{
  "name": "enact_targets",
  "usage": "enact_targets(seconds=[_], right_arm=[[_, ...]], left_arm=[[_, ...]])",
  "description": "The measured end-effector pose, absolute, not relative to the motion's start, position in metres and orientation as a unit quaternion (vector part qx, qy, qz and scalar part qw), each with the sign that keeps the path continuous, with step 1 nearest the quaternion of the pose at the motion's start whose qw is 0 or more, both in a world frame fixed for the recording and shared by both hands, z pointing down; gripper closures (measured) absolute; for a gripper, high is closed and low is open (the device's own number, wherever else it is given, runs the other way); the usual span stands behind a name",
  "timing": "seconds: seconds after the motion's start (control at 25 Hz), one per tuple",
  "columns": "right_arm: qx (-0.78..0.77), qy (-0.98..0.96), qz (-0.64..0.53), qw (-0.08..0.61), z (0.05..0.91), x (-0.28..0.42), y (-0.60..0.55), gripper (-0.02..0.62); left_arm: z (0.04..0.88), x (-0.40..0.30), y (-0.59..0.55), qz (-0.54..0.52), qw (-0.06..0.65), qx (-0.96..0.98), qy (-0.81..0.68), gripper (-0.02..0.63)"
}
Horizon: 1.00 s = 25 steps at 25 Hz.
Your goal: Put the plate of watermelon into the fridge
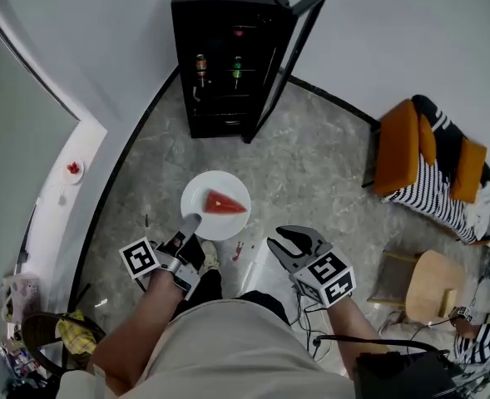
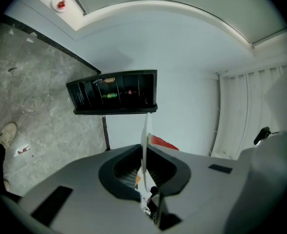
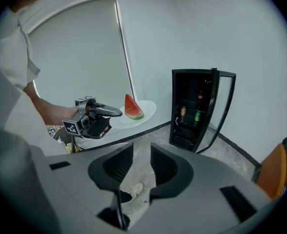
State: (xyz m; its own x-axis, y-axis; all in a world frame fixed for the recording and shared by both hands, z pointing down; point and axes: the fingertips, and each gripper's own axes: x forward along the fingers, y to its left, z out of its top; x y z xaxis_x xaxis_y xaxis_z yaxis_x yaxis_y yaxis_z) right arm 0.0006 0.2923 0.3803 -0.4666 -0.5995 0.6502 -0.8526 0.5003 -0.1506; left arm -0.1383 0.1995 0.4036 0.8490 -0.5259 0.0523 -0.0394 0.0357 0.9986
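Observation:
A white plate (image 1: 201, 215) carrying a red watermelon wedge (image 1: 225, 203) hangs in the air over the grey floor, in front of the black fridge (image 1: 224, 48), whose door (image 1: 284, 65) stands open to the right. My left gripper (image 1: 188, 223) is shut on the plate's near rim. In the left gripper view the plate (image 2: 144, 140) shows edge-on between the jaws, with the watermelon (image 2: 162, 143) on its right. My right gripper (image 1: 290, 238) is open and empty, right of the plate. From the right gripper view (image 3: 141, 162) I see the plate (image 3: 147, 112) and the fridge (image 3: 192, 108).
Bottles stand on the fridge shelves (image 1: 218, 67). An orange chair with a striped cloth (image 1: 432, 160) sits at the right, and a wooden stool (image 1: 432, 283) below it. A white curved ledge (image 1: 61, 206) runs along the left, with a small red thing (image 1: 73, 169) on it.

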Motion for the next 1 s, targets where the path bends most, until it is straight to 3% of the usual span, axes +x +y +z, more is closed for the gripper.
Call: enact_targets(seconds=[0.68, 1.0], right_arm=[[0.427, -0.822, 0.245, 0.286, 0.401, 0.029, 0.078, 0.482], [0.343, -0.843, 0.232, 0.343, 0.427, 0.061, -0.037, 0.483]], left_arm=[[0.437, -0.077, -0.058, -0.19, 0.656, 0.685, -0.254, 0.575], [0.464, -0.021, -0.174, -0.233, 0.65, 0.668, -0.278, 0.575]])
